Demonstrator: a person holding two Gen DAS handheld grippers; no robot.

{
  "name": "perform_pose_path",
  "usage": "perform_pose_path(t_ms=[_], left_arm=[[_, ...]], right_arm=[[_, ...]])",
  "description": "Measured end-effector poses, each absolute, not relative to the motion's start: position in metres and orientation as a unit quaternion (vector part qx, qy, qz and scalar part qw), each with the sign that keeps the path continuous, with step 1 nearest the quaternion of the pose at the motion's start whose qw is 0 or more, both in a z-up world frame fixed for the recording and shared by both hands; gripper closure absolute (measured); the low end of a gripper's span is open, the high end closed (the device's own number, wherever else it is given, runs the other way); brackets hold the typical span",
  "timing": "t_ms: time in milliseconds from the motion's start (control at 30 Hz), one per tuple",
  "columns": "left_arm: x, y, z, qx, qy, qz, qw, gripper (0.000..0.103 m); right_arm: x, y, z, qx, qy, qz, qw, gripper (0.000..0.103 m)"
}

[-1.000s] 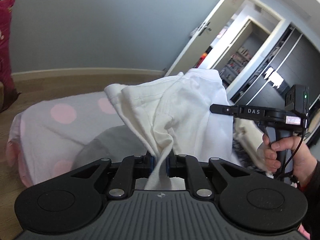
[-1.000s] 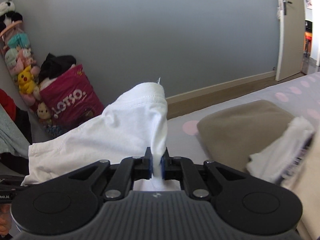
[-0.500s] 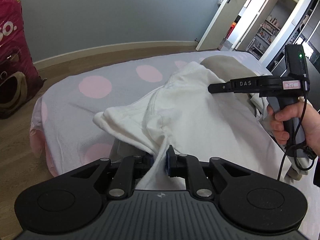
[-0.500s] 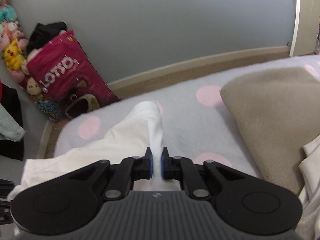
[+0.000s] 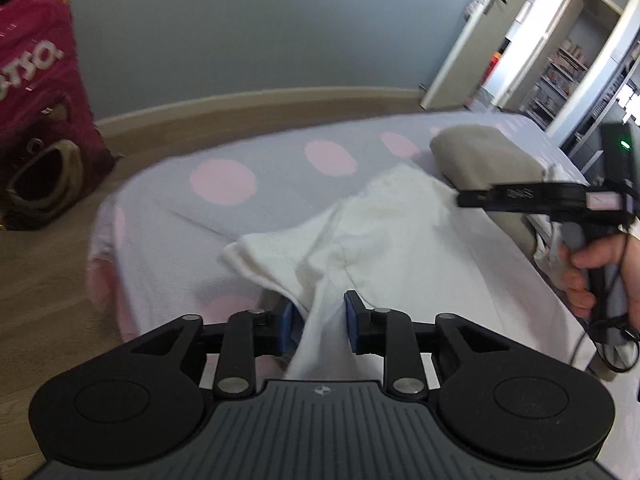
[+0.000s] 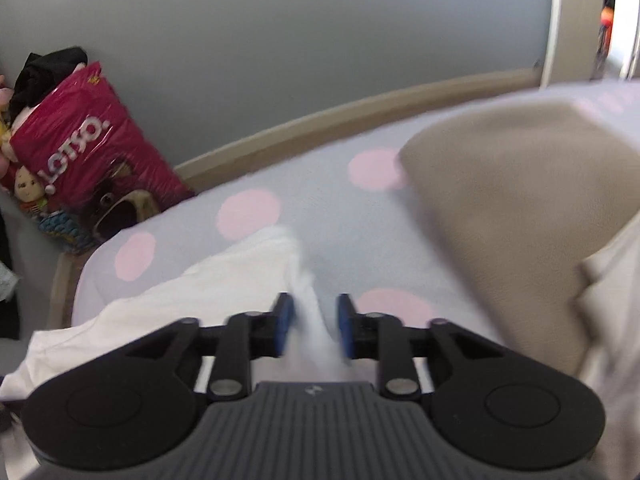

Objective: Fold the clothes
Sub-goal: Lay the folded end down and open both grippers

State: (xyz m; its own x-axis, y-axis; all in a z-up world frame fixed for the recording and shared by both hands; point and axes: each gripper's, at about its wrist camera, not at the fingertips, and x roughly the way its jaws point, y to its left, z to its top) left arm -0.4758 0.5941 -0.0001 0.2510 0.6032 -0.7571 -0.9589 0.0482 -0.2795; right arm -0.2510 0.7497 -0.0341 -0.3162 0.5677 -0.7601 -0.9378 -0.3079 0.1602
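Note:
A white garment (image 5: 400, 240) lies spread on the dotted bed cover (image 5: 260, 200). My left gripper (image 5: 320, 322) hovers at its near edge. Its jaws are opening, and a ridge of the white cloth stands loose between the blue pads without being pressed. In the right wrist view the same garment (image 6: 224, 280) lies flat, and my right gripper (image 6: 314, 322) is opening too, with a strip of cloth between its parted pads. The right gripper (image 5: 464, 199) also shows in the left wrist view, over the garment's far side and held by a hand (image 5: 592, 272).
A folded beige item (image 6: 520, 200) lies on the bed to the right of the garment, with pale cloth beyond it. A magenta bag (image 6: 88, 140) and soft toys stand on the floor by the grey wall. A door (image 5: 472, 40) stands open at the right.
Both grippers came down from holding the garment in the air and laid it on the bed. Their pads, pinched on the cloth before, now stand apart.

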Motion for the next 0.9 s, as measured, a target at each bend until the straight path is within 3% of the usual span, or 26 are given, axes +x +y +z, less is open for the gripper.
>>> perform_pose_path(t_ms=[167,367,533,900], left_arm=[[-0.472,0.579,0.027,-0.315,0.223,0.617,0.686,0.072],[-0.415,0.562,0.045,-0.273,0.246,0.544,0.755,0.072],[-0.37,0.551,0.029,-0.239,0.314,0.497,0.772,0.072],[-0.36,0.555,-0.016,-0.237,0.379,0.465,0.764,0.073]], right_arm=[[-0.226,0.72,-0.008,-0.305,0.291,0.759,0.496,0.071],[-0.213,0.669,0.0,-0.32,0.267,0.781,0.465,0.069],[-0.222,0.642,-0.014,-0.344,0.239,0.791,0.446,0.051],[-0.211,0.643,-0.059,-0.351,0.232,0.803,0.423,0.05]])
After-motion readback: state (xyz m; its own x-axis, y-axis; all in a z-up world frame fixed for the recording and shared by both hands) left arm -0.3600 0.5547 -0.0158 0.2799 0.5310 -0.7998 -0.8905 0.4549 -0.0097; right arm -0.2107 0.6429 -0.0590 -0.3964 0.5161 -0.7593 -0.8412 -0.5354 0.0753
